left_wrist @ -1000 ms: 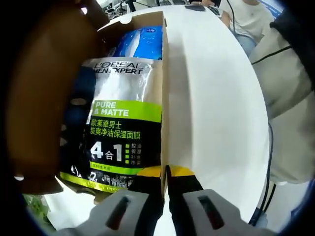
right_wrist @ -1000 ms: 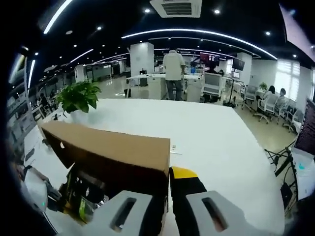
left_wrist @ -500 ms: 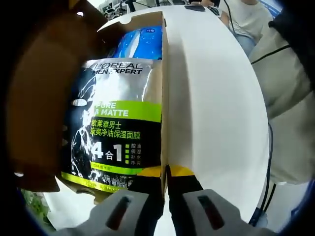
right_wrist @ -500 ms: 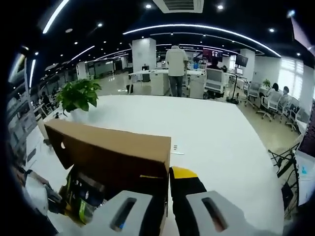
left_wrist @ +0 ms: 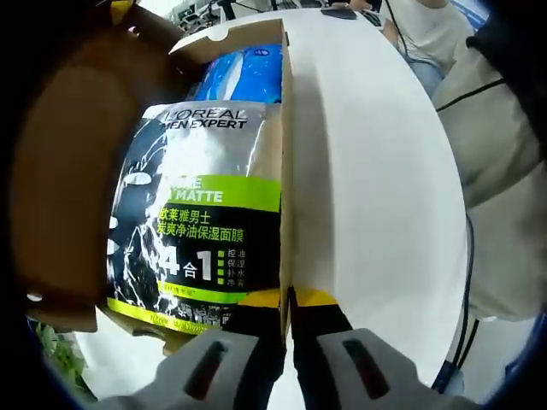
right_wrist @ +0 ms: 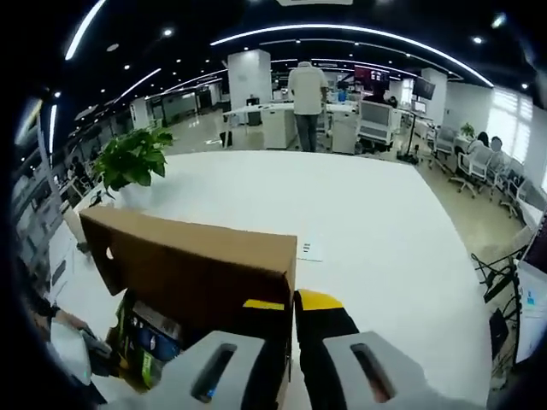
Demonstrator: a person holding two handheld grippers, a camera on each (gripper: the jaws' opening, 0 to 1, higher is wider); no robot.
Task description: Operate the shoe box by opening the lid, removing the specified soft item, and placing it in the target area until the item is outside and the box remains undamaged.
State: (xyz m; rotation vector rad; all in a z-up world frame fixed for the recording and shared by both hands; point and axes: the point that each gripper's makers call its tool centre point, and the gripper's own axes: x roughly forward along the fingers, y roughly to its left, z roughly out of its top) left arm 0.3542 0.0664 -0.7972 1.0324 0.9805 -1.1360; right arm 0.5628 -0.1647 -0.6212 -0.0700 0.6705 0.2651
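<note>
A brown cardboard shoe box [left_wrist: 286, 171] lies on the white table with its lid [left_wrist: 68, 171] swung up to the left. Inside lies a silver, black and green L'Oréal Men Expert pouch [left_wrist: 205, 213], with a blue soft pack [left_wrist: 244, 73] behind it. My left gripper [left_wrist: 288, 299] is shut on the box's near side wall. My right gripper [right_wrist: 293, 303] is shut on the free edge of the lid [right_wrist: 197, 265] and holds it raised. Under the lid, part of the pouch [right_wrist: 145, 342] shows.
The round white table [right_wrist: 359, 222] stretches ahead with a small paper slip [right_wrist: 310, 248] on it and a potted plant [right_wrist: 128, 158] at its far left. A person in a light jacket [left_wrist: 504, 128] stands close on the right. Another person [right_wrist: 306, 90] stands far back.
The lid has swung further up and away to the left, uncovering the pouch's whole front. Both grippers keep their holds.
</note>
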